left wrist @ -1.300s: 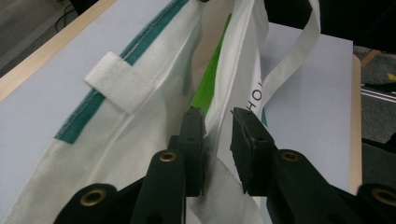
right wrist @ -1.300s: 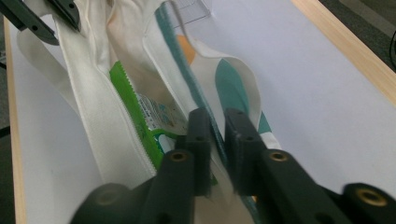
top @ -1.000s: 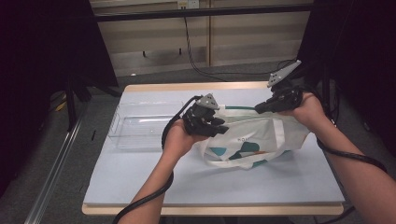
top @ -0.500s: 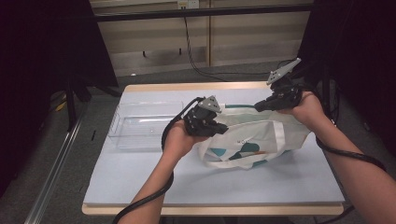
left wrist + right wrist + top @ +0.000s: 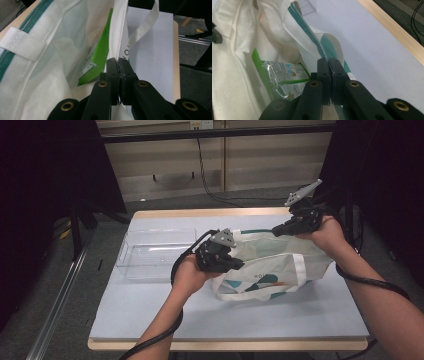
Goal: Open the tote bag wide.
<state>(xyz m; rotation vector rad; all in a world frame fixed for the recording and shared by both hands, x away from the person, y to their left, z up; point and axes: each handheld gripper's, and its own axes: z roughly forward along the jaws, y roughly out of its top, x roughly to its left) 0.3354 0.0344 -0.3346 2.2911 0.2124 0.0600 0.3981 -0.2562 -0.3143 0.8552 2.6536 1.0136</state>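
One clear tray (image 5: 155, 252) lies just beside the tote bag (image 5: 272, 270).

Tote bag (image 5: 280, 265): matt woven cloth. Snack packet (image 5: 284, 75): glossy plastic film. Bin (image 5: 155, 252): clear smooth plastic. Table (image 5: 150, 310): matt top, wood edge. Tongs (image 5: 117, 72): matt black plastic.

The tote bag (image 5: 270, 265) occupies the right half of the table (image 5: 150, 315); its mouth is held apart, leaving a passage from above into the interior. A green packet (image 5: 284, 75) lies inside and takes up the lower part of that space. The clear tray (image 5: 155, 252) stands at the rear left, just beside the bag. The front and front-left table surface gives unobstructed room.
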